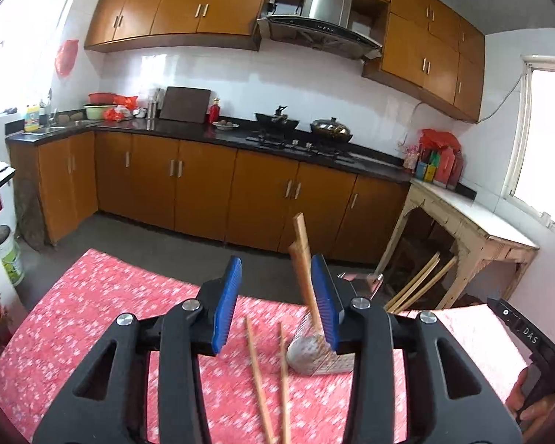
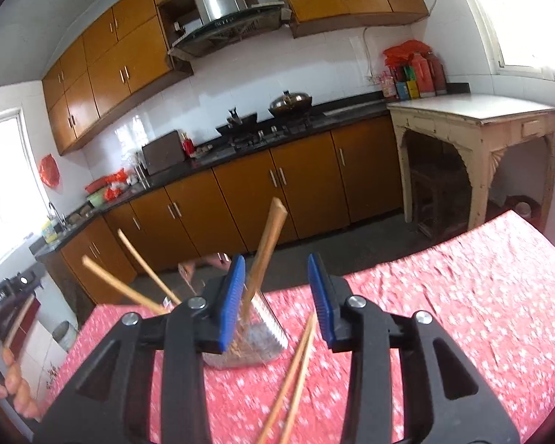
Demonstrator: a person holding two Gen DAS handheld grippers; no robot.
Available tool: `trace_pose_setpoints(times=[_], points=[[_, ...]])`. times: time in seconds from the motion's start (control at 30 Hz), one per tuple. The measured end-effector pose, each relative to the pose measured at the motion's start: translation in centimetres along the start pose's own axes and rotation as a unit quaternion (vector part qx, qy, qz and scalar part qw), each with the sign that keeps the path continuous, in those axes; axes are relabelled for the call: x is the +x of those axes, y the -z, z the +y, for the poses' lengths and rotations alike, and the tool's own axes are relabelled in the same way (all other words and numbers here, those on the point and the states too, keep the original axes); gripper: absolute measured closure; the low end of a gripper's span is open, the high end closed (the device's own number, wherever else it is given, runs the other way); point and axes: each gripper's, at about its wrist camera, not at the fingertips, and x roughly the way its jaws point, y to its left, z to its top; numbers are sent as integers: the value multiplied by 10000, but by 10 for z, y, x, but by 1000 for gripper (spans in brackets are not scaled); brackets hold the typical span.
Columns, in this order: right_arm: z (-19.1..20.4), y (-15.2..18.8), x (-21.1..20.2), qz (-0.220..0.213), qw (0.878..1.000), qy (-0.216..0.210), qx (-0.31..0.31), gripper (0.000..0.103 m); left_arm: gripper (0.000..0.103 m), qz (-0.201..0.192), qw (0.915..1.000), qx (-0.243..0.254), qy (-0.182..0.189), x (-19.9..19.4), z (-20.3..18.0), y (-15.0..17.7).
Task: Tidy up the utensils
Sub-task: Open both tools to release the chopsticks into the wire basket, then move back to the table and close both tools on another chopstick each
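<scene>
Both my jaws stand apart, gripping nothing. The metal utensil holder [image 1: 320, 355] stands near the desk's [image 1: 92, 314] far edge, holding a wooden spatula [image 1: 303, 259]. Chopsticks [image 1: 266, 377] lie loose just before it. Open red cloth spreads either side.

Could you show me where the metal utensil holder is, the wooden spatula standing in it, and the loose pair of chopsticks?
metal utensil holder [image 2: 262, 344]: right wrist view, on its perforated front wall.
wooden spatula [image 2: 264, 255]: right wrist view, midway along its upright handle.
chopsticks [image 1: 257, 366]: left wrist view, on the left stick's shaft.
</scene>
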Motion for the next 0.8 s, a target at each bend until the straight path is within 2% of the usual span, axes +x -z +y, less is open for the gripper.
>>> trace_pose_setpoints(times=[0.07, 0.23, 0.37, 0.47, 0.53, 0.63, 0.8], points=[[-6, 20, 0, 215, 9997, 107, -58, 67, 57, 62, 9999, 49, -134, -4, 8, 16], [-15, 76, 22, 931, 9953, 208, -164, 68, 55, 350, 9980, 142, -505, 3, 28, 62], [-12, 127, 52, 1642, 9858, 213, -275, 76, 54, 790, 9944, 54, -693, 24, 43, 104], [-3, 155, 70, 2017, 9782, 237, -434, 77, 54, 1160, 9903, -93, -760, 39, 51, 132], [3, 165, 80, 2160, 9748, 269, -499, 77, 54, 1399, 9872, -214, -734, 49, 54, 146], [6, 173, 87, 2243, 9723, 325, -566, 77, 54, 1560, 9846, -247, -754, 54, 59, 160], [16, 176, 95, 2258, 9710, 350, -705, 77, 54, 1626, 9834, -308, -746, 54, 60, 166]])
